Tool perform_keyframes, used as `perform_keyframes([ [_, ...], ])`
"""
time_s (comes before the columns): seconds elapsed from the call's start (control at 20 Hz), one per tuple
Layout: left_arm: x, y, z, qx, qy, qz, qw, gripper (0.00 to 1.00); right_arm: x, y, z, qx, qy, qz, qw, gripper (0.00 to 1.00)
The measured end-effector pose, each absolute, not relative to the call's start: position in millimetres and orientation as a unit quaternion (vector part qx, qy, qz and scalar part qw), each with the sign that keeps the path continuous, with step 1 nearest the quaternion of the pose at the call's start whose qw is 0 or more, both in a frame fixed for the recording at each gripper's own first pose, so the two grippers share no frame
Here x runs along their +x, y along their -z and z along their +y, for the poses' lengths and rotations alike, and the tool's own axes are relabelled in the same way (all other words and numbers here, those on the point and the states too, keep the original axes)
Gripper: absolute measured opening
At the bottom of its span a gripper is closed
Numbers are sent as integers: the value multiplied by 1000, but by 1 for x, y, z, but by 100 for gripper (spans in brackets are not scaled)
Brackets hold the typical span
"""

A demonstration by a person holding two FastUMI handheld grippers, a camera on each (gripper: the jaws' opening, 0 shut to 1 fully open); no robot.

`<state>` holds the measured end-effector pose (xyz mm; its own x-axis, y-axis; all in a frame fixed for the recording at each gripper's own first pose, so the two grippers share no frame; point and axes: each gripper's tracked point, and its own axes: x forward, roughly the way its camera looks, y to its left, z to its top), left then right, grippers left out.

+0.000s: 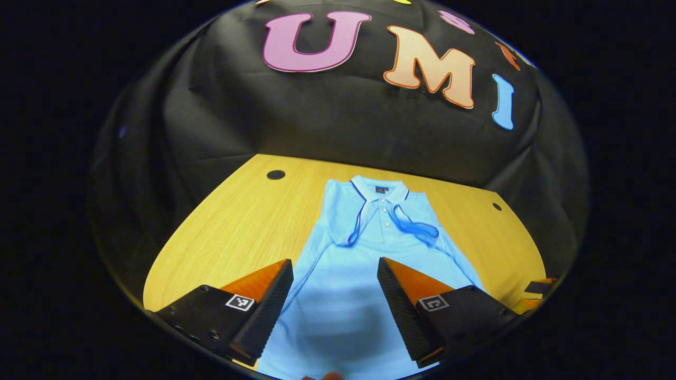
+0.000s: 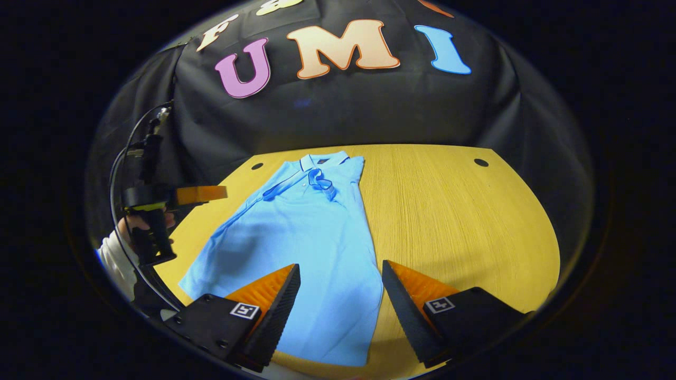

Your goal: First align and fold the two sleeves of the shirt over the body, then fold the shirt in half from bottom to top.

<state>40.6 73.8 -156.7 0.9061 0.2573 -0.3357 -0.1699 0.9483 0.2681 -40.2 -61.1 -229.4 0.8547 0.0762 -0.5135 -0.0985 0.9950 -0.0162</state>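
A: How did the jaws stand?

B: Both sets stood wide apart with nothing between them. The left gripper hung above the lower body of the light blue short-sleeved polo shirt, and the right gripper hung above the shirt's bottom hem, one finger over cloth and the other over bare wood.

A: And where was the shirt?

B: It lay flat on the yellow wood-grain table, collar towards the black cloth wall. Both sleeves were already folded in over the chest, their dark-trimmed cuffs lying close to the buttoned placket. The body was still full length, the hem near the table's front edge.

A: Could you see one gripper from the other?

B: In the right gripper view, yes. The left gripper was up at the left, above the table's edge beside the shirt, held by a hand in a white sleeve, with a black cable looping up from it.
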Motion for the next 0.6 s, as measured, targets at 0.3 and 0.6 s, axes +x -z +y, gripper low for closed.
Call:
perform_keyframes([
  [0.3, -75, 213, 111, 109, -134, 232, 957, 96, -109, 284, -71, -25, -10, 292, 956, 98],
  [0.6, -120, 261, 137, 108, -152, 260, 947, 97, -144, 328, -67, -52, 4, 304, 951, 98],
])
